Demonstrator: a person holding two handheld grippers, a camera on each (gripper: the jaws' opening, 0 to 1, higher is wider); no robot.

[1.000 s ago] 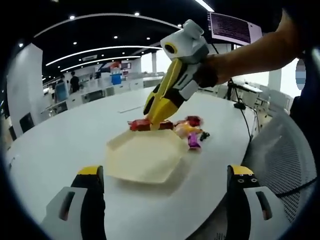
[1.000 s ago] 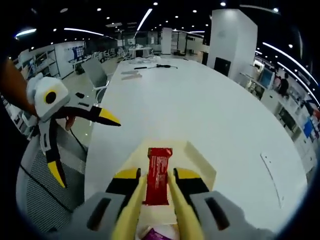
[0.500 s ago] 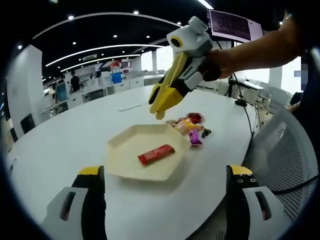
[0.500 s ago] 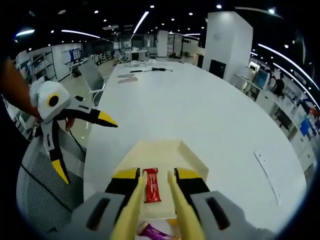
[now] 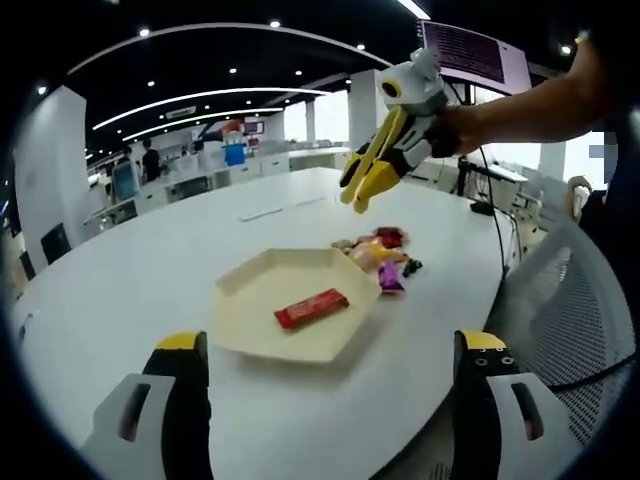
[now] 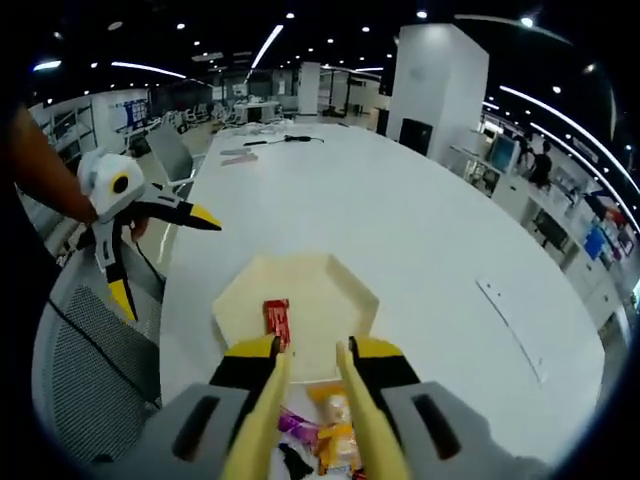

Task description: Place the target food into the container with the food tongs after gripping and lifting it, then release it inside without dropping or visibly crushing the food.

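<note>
The red bar (image 5: 312, 309) lies flat in the tray (image 5: 250, 325) on the counter (image 5: 120, 290), light, slick-wrapped and likely crushable, best taken across its narrow sides; right tongs (image 5: 358, 192) hang narrowly parted and empty above the sweets (image 5: 380, 255), left tongs (image 5: 325, 395) wide apart.

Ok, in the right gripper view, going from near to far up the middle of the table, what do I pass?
The pile of wrapped snacks between the right claw's tips → the red snack bar lying in the cream hexagonal tray → bare white table → small dark items at the far end.
</note>
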